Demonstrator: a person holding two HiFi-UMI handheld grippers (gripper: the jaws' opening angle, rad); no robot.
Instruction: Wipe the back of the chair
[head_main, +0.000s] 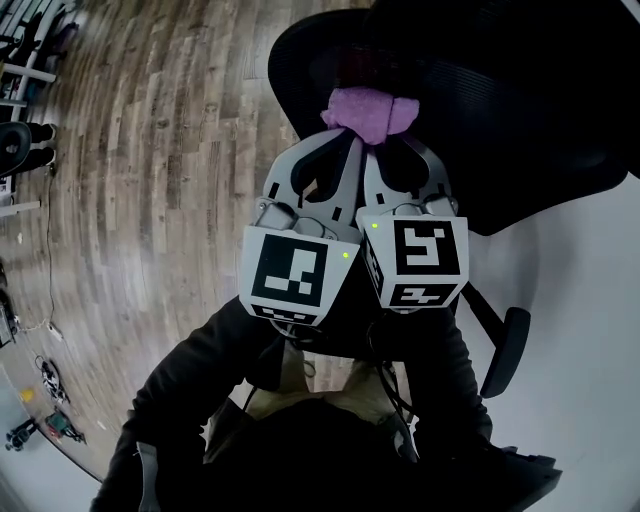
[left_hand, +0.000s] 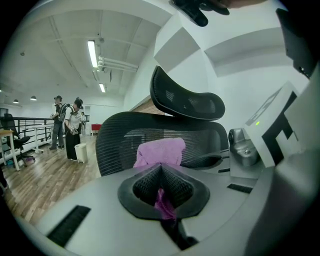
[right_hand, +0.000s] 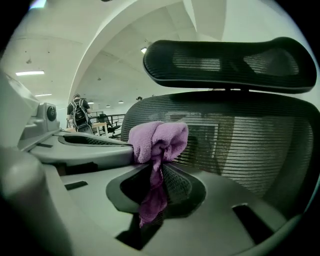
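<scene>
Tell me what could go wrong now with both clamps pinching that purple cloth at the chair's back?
1. The purple cloth is bunched into a wad, so it may wipe only a narrow strip of the mesh backrest.
2. The left gripper and right gripper pinch it side by side; moving apart could tug it loose.

1. Cloth: purple, soft terry, fuzzy and matt;
2. Chair back: black mesh, ribbed;
3. Floor: wood planks, slight sheen;
4. Jaw pads: black, textured.
</scene>
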